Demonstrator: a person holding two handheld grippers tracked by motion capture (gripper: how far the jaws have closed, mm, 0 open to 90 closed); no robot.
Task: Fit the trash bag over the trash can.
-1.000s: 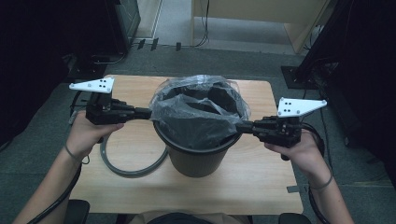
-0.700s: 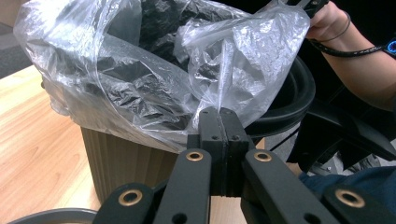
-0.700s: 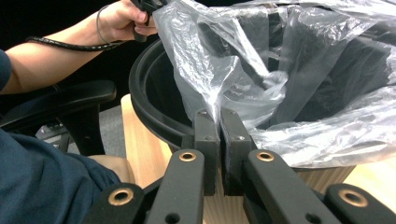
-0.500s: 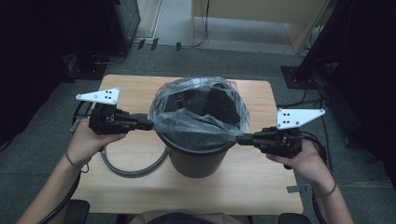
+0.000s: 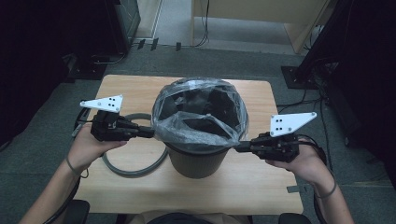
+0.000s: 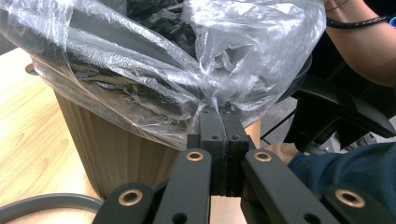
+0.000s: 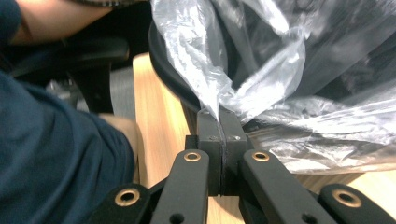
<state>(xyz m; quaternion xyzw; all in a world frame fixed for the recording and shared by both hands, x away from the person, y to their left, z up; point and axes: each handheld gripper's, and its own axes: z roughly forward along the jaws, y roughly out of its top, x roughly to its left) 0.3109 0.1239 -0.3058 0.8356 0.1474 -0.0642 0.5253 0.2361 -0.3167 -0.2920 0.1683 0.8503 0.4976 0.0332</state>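
While both tools are clamped on thin film, treat the bag as the weak point. Your left tool (image 5: pixel 148 132) pinches the clear plastic bag (image 5: pixel 201 126) at the left of the bin's rim; your right tool (image 5: pixel 239 147) pinches it at the lower right. The bin (image 5: pixel 196 161) stands at the centre of the desk (image 5: pixel 252 186) in the high view. Pulling the tools further apart could tear the film or slip it from the pads. Pulling unevenly could tip the bin toward the grey ring (image 5: pixel 133 170) beside it.
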